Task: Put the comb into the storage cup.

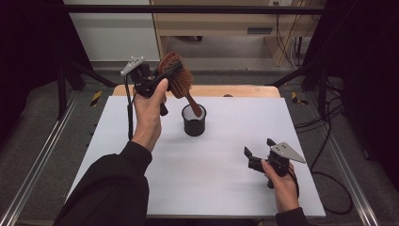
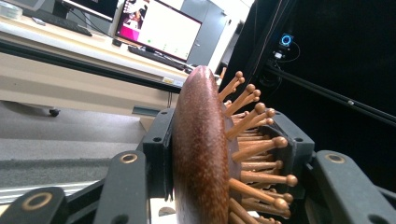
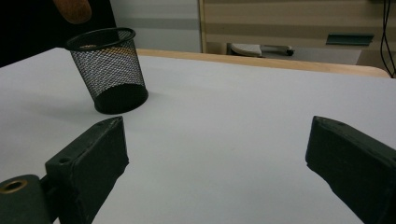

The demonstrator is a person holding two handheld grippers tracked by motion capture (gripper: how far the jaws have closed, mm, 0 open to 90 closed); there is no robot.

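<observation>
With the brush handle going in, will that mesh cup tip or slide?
The mesh cup looks light: thin open wire, nothing visible inside. It is taller than its base is wide, so a sideways nudge at the rim would probably tip it. The hairbrush is much longer than the cup, so leaning on the rim it may lever it over. The white table looks smooth; sliding is likely too.

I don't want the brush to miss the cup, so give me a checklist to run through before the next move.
1. Grip: left gripper is shut on the hairbrush head, back against one jaw, bristles against the other: ok.
2. Handle end is above the mesh cup opening, by the high view: ok.
3. Cup upright on the white table: ok.
4. Cup inside free of other things: cannot tell.
5. Right gripper open, apart from the cup: ok.
6. Handle tilted, not plumb: not ok.
</observation>
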